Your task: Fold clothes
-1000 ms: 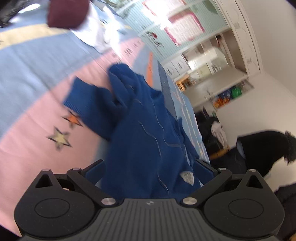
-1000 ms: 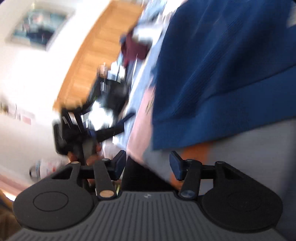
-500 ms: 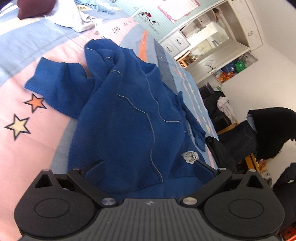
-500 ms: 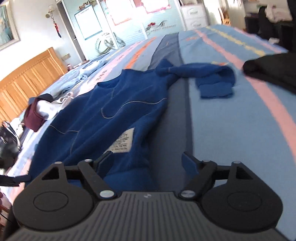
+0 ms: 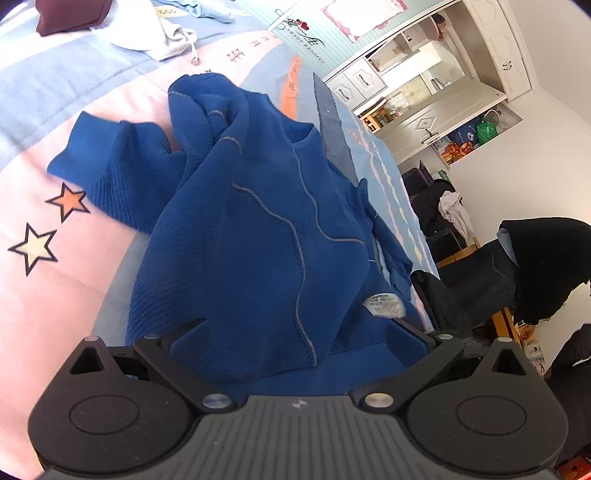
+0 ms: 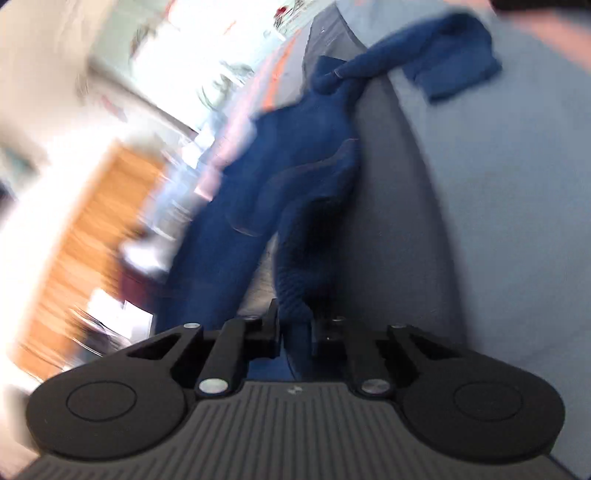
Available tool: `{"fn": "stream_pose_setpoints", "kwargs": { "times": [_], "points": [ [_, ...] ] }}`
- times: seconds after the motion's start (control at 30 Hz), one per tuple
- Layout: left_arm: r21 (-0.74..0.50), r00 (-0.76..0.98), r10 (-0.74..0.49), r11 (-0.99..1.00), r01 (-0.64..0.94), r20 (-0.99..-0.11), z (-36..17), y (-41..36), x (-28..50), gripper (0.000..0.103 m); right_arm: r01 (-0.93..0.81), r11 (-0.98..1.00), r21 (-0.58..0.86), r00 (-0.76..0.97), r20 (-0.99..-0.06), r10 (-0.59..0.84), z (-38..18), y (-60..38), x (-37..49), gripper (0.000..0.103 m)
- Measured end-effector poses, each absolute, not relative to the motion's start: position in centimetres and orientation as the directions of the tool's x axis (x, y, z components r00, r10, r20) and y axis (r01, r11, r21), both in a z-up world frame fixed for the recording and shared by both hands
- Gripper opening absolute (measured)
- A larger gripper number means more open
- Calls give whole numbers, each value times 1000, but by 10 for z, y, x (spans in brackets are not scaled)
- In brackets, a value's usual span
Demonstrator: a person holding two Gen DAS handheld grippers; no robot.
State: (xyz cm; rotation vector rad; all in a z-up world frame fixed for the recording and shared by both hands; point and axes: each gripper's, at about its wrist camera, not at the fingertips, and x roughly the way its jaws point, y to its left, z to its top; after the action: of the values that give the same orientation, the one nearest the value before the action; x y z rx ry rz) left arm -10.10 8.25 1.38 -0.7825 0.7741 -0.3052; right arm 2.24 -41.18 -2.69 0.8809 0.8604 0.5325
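A blue sweater [image 5: 251, 229] was spread inside out on the bed [image 5: 59, 295], its seams and a white label [image 5: 382, 304] turned upward. One sleeve [image 5: 110, 177] was bunched across the pink band of the cover, beside two printed stars [image 5: 68, 201]. The left hand-held gripper [image 5: 295, 332] was held with its jaws wide apart over the hem, the cloth lying between the fingers but not pressed by them. The right hand-held gripper [image 6: 293, 328] was seen closing, its jaws nearly together with a fold of the sweater [image 6: 291, 206] clamped between them (the view was blurred). The far sleeve [image 6: 443, 66] was trailed across the grey and blue stripes. Other clothes [image 5: 147, 33] were heaped at the head of the bed. A person in black [image 5: 546, 266] was bent over near a cupboard [image 5: 443, 92].
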Motion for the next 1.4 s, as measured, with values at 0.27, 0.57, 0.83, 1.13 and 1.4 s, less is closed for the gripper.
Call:
{"fn": "stream_pose_setpoints", "kwargs": {
  "times": [0.27, 0.57, 0.83, 1.13, 1.4],
  "points": [
    [-738, 709, -534, 674, 28, -461, 32, 79, -106, 102, -63, 304, 951, 621, -201, 757, 56, -441, -39, 13],
    [-708, 617, -583, 704, 58, -529, 16, 55, -93, 102, 198, 748, 634, 599, -682, 419, -15, -490, -62, 20],
    [-645, 566, -560, 762, 65, -605, -8, 31, -47, 102, -12, 685, 728, 691, -489, 533, 22, -460, -38, 25],
    [-672, 530, -603, 736, 81, -597, -17, 43, -48, 102, 131, 711, 691, 675, -587, 446, -15, -461, 14, 26],
    [-738, 562, -653, 666, 106, -509, -10, 49, -48, 102, 293, 349, 890, 822, -421, 384, -25, -524, 66, 68]
  ]
}}
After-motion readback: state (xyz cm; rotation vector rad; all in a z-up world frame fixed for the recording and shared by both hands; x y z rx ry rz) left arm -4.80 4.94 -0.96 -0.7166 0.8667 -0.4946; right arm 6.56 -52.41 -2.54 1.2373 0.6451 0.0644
